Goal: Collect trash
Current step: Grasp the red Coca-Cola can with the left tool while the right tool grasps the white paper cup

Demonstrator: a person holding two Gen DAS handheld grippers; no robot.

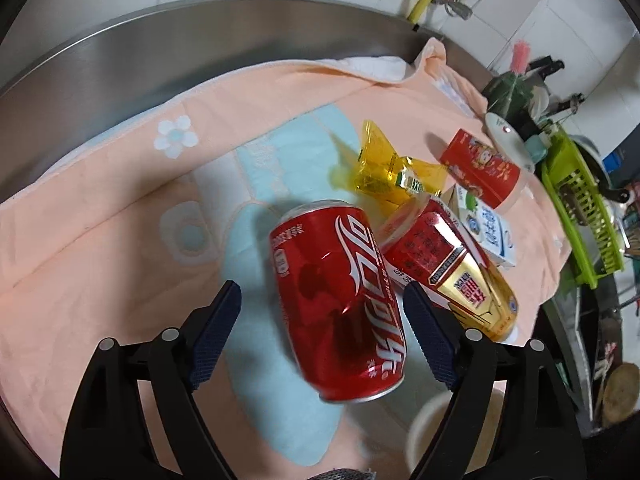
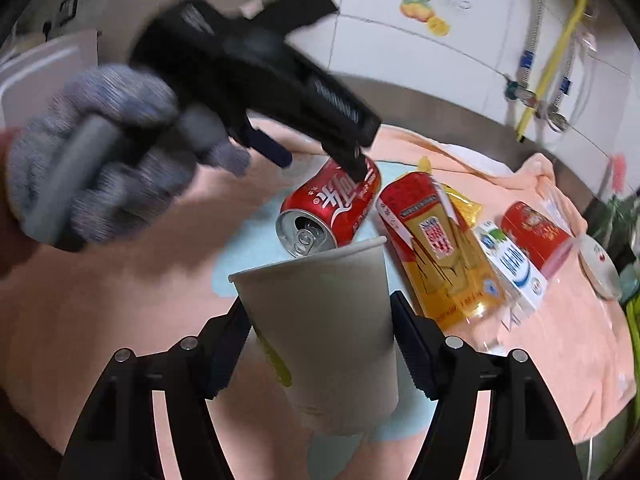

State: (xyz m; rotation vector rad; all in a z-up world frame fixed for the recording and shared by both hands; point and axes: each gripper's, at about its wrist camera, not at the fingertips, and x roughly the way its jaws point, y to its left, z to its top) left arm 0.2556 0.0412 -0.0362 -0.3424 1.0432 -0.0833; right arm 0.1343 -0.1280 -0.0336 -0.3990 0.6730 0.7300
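While astride can (image 1: 340,300), left fingers (image 1: 216,332) wide.

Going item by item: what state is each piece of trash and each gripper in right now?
Cola can: on its side, opened, between the open left gripper pads, not gripped.
Paper cup: upright, squeezed by the right gripper.
Red-and-gold carton: lying flat, leaning on the can.
Yellow wrapper: crumpled, lying loose.
White milk box: lying flat.
Red cup: tipped over.

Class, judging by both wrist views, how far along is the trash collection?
Done: nothing visibly collected. In hand: right hand-held gripper holds the paper cup; left hand-held gripper straddles the red can, open. Left: cigarette pack, yellow wrapper, milk carton.
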